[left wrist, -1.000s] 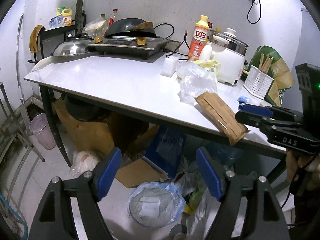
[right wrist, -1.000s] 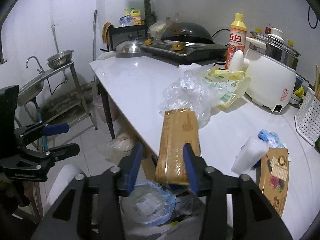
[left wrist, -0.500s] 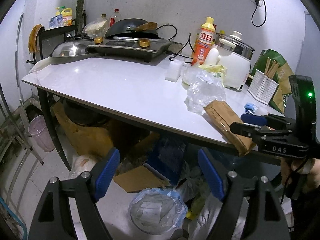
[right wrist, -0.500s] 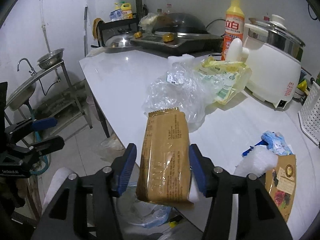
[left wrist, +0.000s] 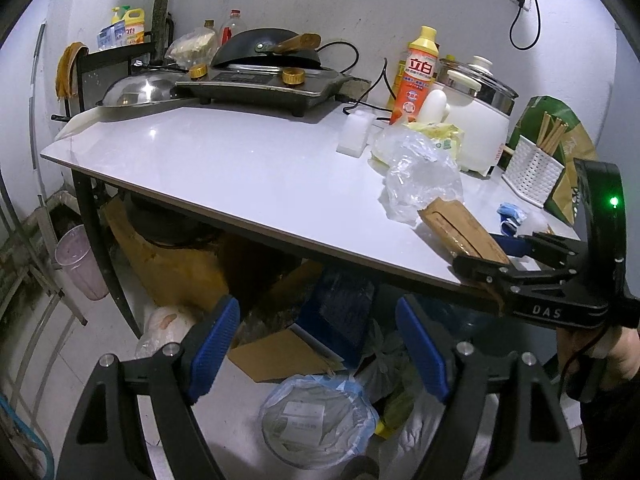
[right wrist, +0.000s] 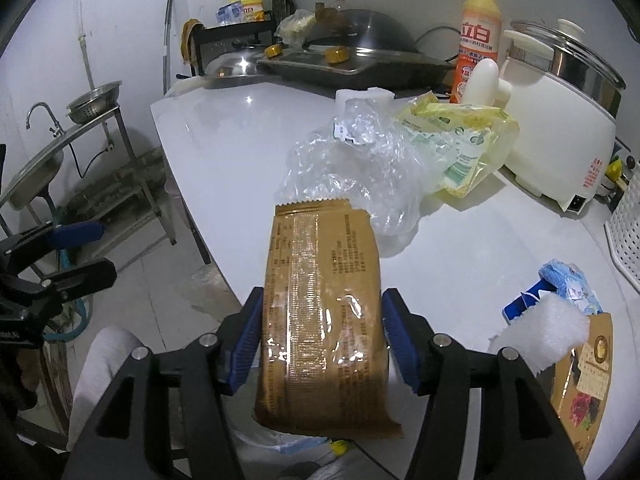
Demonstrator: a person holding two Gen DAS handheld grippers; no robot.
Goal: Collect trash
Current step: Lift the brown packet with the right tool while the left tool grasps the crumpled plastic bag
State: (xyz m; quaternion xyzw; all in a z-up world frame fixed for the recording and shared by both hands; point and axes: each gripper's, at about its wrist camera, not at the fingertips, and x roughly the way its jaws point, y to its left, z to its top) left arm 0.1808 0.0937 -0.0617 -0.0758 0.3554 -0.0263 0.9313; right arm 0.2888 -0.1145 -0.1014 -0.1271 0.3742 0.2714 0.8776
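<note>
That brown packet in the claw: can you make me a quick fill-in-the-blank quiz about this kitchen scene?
1. The right claw has a ____ packet between its blue pads.
2. The left claw holds ____.
3. The dish soap bottle has a ____ cap.
4. The bin stands on the floor ____ the table.

Missing words: brown; nothing; yellow; below

Glossy brown foil-like wrapper (right wrist: 324, 336) with crinkled film; clear crumpled plastic bag (right wrist: 356, 168); smooth, glossy white tabletop (left wrist: 224, 168); polished metal lid (left wrist: 136, 94); ribbed blue gripper pads (left wrist: 214, 346); white perforated plastic basket (left wrist: 532, 176).
</note>
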